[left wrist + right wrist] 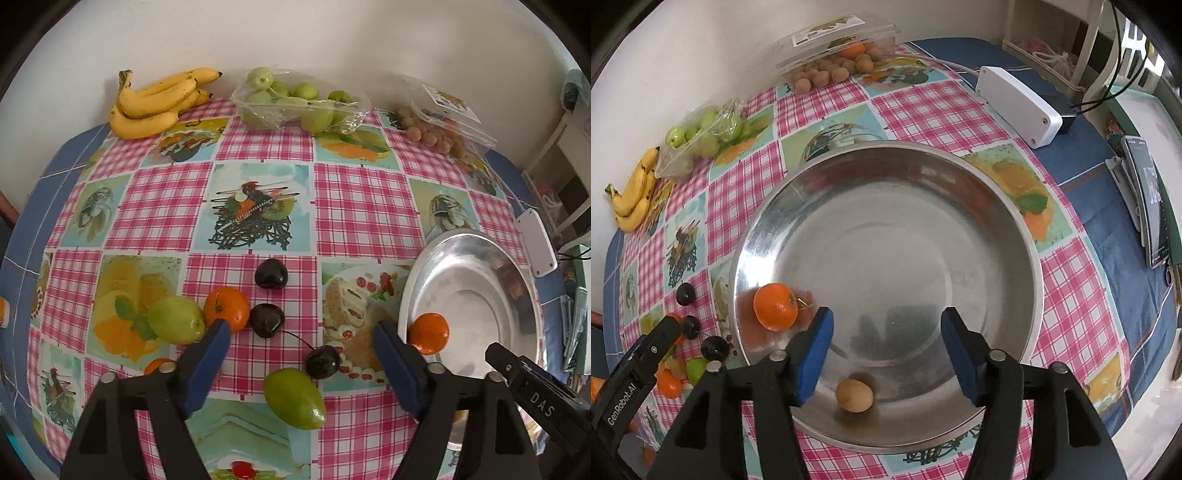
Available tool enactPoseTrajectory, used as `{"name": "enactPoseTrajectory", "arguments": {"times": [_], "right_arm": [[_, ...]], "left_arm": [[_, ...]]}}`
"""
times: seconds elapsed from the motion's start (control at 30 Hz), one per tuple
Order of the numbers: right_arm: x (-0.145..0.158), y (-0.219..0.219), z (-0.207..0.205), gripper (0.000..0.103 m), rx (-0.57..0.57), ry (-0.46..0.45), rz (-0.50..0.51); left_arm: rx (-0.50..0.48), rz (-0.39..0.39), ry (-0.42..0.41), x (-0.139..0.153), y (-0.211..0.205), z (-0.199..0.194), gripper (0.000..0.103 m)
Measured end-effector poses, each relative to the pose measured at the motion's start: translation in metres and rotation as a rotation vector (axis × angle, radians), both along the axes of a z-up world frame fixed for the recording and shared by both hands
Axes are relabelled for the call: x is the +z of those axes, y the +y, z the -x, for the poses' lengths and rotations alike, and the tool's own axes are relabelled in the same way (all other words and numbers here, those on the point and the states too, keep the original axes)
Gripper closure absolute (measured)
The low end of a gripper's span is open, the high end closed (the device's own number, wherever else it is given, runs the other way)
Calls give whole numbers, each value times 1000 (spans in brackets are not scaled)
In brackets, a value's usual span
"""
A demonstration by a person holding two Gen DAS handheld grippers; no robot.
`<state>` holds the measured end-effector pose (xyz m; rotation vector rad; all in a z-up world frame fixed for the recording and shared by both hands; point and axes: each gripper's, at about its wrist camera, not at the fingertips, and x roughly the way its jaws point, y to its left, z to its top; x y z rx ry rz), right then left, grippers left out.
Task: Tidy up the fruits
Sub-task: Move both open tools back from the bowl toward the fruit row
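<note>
While my right gripper (886, 347) hangs open over the bowl (1030, 258), my empty, open left gripper (301, 347) sits nearest the cherry (323, 362), between its fingers.

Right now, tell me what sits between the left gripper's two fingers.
In the left wrist view, a green fruit and a dark cherry lie on the tablecloth between the open left gripper.
</note>
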<state>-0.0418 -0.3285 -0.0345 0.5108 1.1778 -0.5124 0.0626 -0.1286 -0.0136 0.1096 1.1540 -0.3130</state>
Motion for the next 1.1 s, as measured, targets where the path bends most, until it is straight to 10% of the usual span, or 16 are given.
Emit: {"name": "enactPoseTrajectory", "arguments": {"times": [0.53, 1.1], "right_arm": [[-2, 5, -3, 0, 29, -9, 21], [-2, 4, -4, 0, 32, -8, 19]], "left_arm": [[36, -74, -56, -3, 5, -2, 0], [96, -64, -49, 5, 47, -16, 0]]}}
